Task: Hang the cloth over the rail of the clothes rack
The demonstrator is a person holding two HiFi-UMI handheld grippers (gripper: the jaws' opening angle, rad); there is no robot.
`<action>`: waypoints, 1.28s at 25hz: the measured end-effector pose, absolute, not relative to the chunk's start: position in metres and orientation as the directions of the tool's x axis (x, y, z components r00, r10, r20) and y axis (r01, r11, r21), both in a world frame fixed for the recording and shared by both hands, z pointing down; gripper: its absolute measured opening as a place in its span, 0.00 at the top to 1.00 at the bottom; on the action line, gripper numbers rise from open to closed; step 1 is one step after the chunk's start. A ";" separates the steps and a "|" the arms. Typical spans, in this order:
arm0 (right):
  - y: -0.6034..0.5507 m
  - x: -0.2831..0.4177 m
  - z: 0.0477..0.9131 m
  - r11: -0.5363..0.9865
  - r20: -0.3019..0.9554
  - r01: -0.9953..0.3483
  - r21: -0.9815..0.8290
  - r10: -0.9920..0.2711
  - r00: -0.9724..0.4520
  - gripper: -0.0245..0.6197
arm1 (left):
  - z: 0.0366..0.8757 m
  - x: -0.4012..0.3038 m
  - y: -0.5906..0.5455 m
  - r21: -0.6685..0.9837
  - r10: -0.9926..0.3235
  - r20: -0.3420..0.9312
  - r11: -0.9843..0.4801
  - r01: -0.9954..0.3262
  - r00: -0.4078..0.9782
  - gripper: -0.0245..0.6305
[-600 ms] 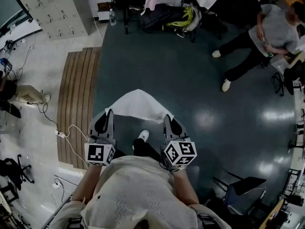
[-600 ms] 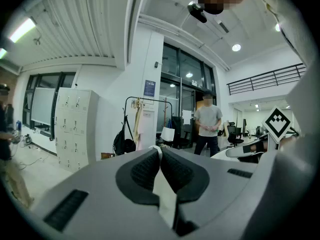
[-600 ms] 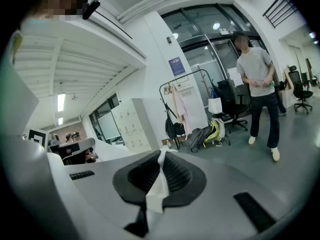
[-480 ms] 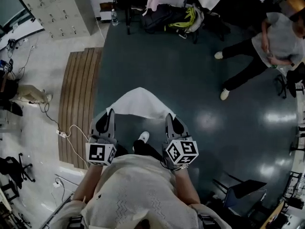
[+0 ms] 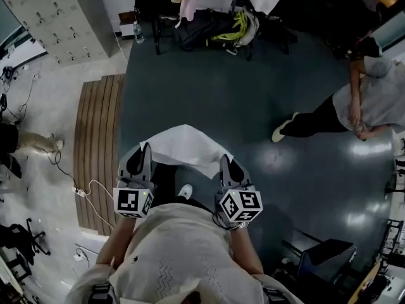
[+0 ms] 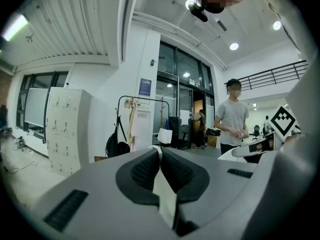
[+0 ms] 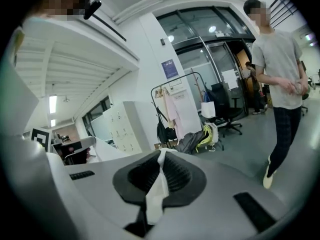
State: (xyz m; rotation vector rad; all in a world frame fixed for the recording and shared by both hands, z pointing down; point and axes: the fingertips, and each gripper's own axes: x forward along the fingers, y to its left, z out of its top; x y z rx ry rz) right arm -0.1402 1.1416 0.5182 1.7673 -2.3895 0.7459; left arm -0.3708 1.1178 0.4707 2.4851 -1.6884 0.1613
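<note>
Tightly together on cloth [image 5: 183,145] — both grippers [image 5: 145,149] [image 5: 223,160]

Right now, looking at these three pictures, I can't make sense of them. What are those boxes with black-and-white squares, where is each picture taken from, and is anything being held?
There is no robot here. A person holds a hand tool, called a gripper, in each hand. The patterned cubes are parts of those tools. The top-down picture comes from a camera on that person's head. The other two come from cameras riding on the tools, each looking along its own two fingers. The left gripper and the right gripper are both shut on a white cloth, one at each side, so it hangs spread between them above the dark floor. There is no table in view. Across the room stands a clothes rack, and another person is nearby.
</note>
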 end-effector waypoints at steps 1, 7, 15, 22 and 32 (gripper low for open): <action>1.134 -0.135 0.518 0.201 0.344 -0.922 -0.330 -0.884 -0.316 0.92 | 0.472 -0.367 1.106 0.054 -0.911 0.163 -0.376 -0.925 0.379 0.94; 1.073 -0.102 0.531 0.095 0.385 -0.941 -0.325 -0.896 -0.223 0.92 | 0.488 -0.332 1.022 0.070 -0.865 0.189 -0.461 -0.885 0.465 0.94; 0.956 -0.112 0.526 0.064 0.406 -0.952 -0.300 -0.894 -0.188 0.92 | 0.489 -0.330 0.896 0.087 -0.838 0.178 -0.508 -0.857 0.515 0.94; 0.851 -0.135 0.505 0.023 0.404 -0.961 -0.275 -0.904 -0.137 0.92 | 0.481 -0.354 0.789 0.096 -0.810 0.157 -0.557 -0.825 0.565 0.94; 0.768 -0.144 0.504 -0.025 0.401 -0.961 -0.275 -0.912 -0.091 0.92 | 0.473 -0.378 0.690 0.106 -0.815 0.109 -0.560 -0.822 0.569 0.94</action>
